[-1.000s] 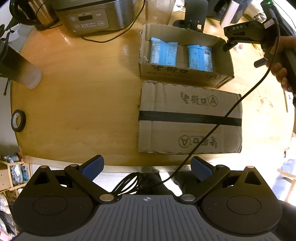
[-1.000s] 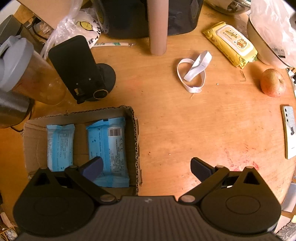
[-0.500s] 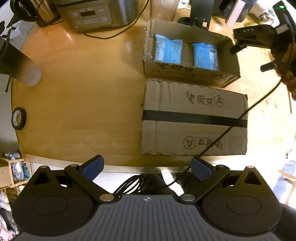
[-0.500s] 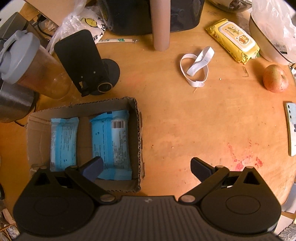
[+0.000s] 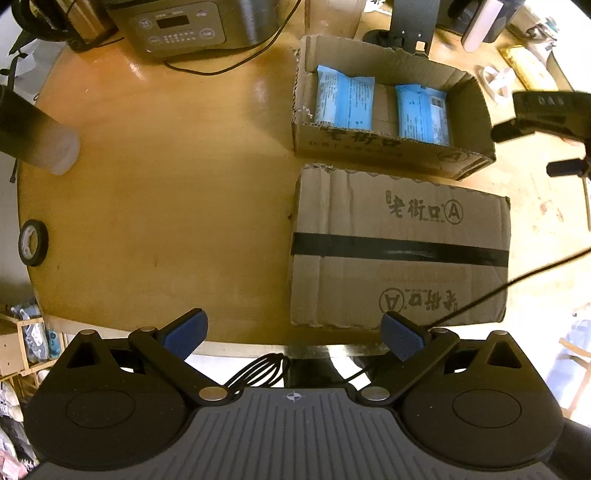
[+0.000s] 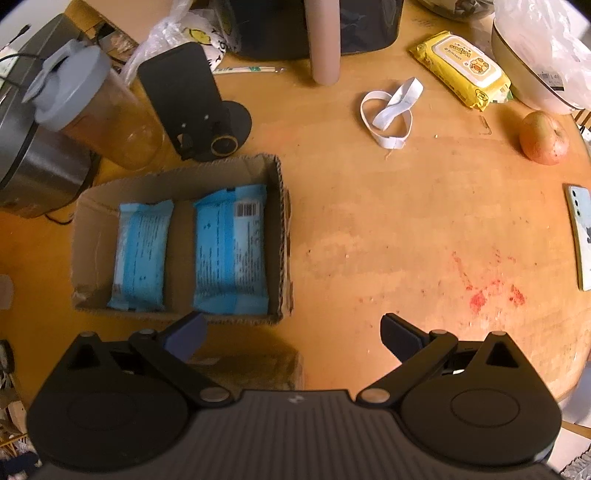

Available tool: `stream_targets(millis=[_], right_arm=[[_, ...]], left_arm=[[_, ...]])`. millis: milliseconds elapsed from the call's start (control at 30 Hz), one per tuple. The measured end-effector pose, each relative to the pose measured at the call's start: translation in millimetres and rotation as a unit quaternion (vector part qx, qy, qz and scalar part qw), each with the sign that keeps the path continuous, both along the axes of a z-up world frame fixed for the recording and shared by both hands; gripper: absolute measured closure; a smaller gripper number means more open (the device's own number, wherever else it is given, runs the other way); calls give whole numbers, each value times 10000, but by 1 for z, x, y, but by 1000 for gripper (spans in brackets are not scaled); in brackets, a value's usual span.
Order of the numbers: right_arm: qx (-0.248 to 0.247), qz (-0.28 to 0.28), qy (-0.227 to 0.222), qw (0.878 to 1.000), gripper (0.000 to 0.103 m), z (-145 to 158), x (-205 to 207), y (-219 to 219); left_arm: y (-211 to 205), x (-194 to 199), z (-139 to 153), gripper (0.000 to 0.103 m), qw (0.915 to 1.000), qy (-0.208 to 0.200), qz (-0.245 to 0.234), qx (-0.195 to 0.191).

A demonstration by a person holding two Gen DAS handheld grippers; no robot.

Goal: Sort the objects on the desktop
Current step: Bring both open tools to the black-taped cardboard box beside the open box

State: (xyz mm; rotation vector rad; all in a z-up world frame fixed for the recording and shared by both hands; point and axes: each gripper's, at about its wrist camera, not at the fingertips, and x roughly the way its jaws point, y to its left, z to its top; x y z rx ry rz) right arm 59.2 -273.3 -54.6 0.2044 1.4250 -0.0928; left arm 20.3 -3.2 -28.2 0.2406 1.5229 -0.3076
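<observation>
An open cardboard box (image 5: 391,147) (image 6: 92,206) holds two blue packets (image 5: 345,99) (image 6: 231,251) side by side. A closed taped cardboard box (image 5: 399,247) lies in front of it. My left gripper (image 5: 293,334) is open and empty, off the table's near edge. My right gripper (image 6: 291,332) is open and empty, above the table just right of the open box; it also shows in the left wrist view (image 5: 535,122). A yellow wipes pack (image 6: 461,70), a white elastic band (image 6: 388,114) and an apple (image 6: 543,138) lie further back.
A rice cooker (image 5: 184,26), a frosted cup (image 5: 40,144) and a black tape roll (image 5: 33,242) stand on the left of the round wooden table (image 5: 166,184). A lidded bottle (image 6: 96,107), a black phone stand (image 6: 192,103) and a phone (image 6: 581,236) are nearby.
Both grippers have pulled back toward me and stayed open. The right gripper has shifted right, away from the open box. The two packets have not moved.
</observation>
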Motion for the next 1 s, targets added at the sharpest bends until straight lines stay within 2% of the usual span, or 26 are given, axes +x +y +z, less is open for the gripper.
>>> stream_targets(millis=[533, 1000], right_arm=[[239, 43, 12, 9997, 0, 4, -54, 3], [345, 339, 81, 9988, 0, -3, -92, 15]], left_arm=[[-8, 21, -8, 0, 10000, -32, -32, 11], [-15, 31, -15, 0, 10000, -36, -13, -33]])
